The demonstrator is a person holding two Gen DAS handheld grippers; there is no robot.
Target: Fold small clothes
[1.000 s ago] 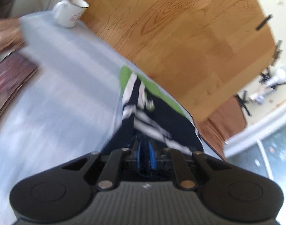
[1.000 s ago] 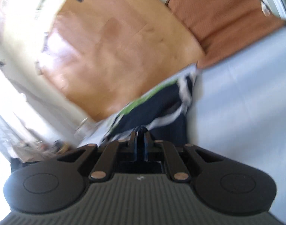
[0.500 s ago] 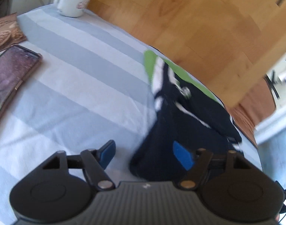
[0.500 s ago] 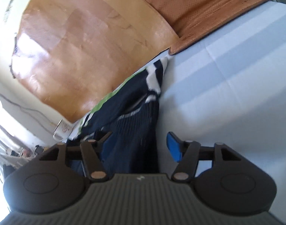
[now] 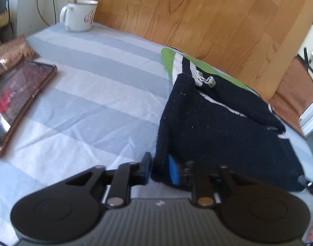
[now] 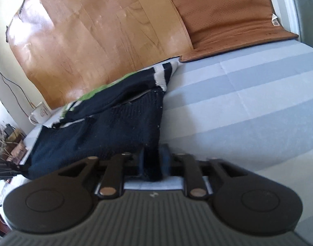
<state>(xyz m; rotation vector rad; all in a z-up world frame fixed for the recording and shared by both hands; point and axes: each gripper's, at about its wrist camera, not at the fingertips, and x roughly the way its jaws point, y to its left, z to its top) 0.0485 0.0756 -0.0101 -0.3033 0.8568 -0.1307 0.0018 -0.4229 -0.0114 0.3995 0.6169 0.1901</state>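
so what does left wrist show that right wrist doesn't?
Left wrist only: the phone in a rose-gold case and a brown packet at the left edge of the striped cloth, plus the left gripper, whose jaws have just been closing, straddling the sweater's near left corner.

Right wrist only: the right gripper, jaws also just closing around the near right corner, and clutter on the left beyond the table.

Both: the navy sweater with green and white stripes, the white mug, the brown cushion, the wooden board.
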